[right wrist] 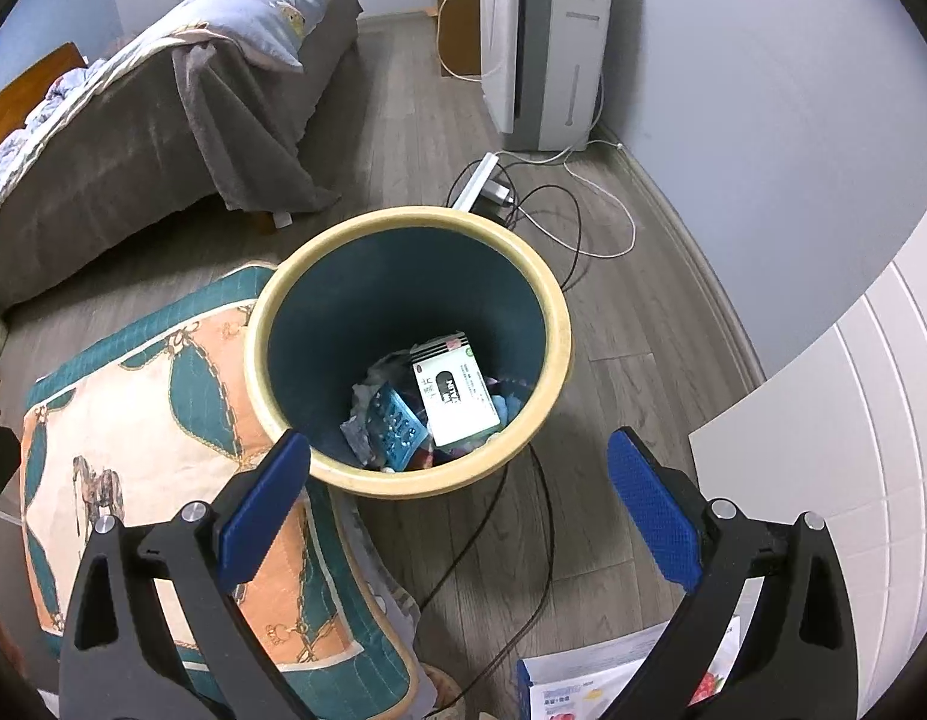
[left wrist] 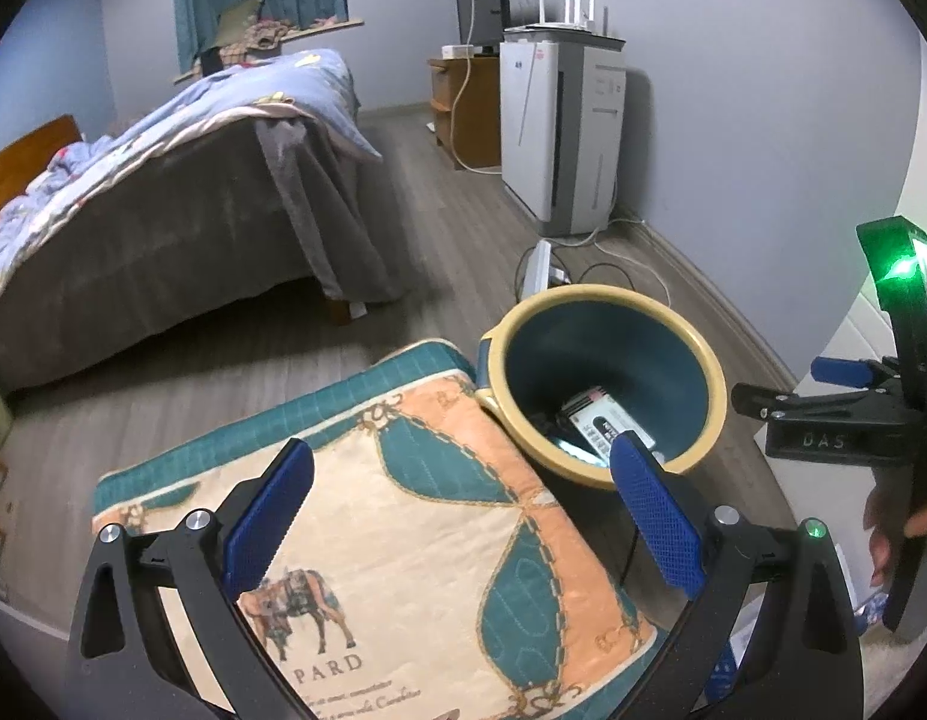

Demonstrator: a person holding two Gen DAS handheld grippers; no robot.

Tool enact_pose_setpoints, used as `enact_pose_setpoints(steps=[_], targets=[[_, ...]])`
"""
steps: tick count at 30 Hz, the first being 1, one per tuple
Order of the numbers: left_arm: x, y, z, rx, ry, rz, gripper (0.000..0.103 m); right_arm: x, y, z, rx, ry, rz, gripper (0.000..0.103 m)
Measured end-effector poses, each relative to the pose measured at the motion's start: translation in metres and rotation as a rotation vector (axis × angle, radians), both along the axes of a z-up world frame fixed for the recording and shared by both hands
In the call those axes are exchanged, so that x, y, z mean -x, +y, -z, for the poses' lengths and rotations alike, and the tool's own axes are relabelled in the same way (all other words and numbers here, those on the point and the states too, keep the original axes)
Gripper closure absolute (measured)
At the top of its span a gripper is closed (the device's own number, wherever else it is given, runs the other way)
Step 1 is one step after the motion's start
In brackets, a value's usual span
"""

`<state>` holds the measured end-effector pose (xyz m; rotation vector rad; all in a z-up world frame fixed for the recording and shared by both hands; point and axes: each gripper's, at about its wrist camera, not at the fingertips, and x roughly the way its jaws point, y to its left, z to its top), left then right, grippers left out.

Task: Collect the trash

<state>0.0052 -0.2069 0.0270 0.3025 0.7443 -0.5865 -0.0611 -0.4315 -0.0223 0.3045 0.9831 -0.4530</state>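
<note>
A teal trash bin with a cream rim [right wrist: 556, 324] stands on the wood floor; it also shows in the left wrist view [left wrist: 718, 372]. Inside it lie a white box [right wrist: 457, 399], a teal blister pack [right wrist: 394, 426] and crumpled wrappers. My right gripper [right wrist: 460, 468] is open and empty, above the bin's near rim. My left gripper [left wrist: 463, 480] is open and empty, over a patterned cushion [left wrist: 415, 528] left of the bin. The right gripper's body [left wrist: 823, 420] shows at the right of the left wrist view.
A bed [left wrist: 163, 198] with a grey cover is at the left. A white air purifier [left wrist: 559, 132], a power strip [right wrist: 481, 177] and loose cables [right wrist: 583, 222] lie beyond the bin. A black cable [right wrist: 511, 540] runs in front of it. A printed package [right wrist: 583, 690] lies near me, by a white cabinet [right wrist: 853, 450].
</note>
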Motion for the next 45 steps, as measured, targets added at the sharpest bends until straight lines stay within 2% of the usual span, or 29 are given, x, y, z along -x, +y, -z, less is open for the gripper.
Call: enact_pose_setpoints(steps=[15, 45], targets=[[0.0019, 0.0021, -0.0017, 0.000, -0.003, -0.003, 0.005, 0.0033, 0.0038, -0.0015, 0.029, 0.008, -0.003, 0.006], [0.0040, -0.0013, -0.0018, 0.005, 0.016, -0.019, 0.005, 0.0032, -0.0023, 0.0035, 0.016, 0.019, 0.002, 0.006]])
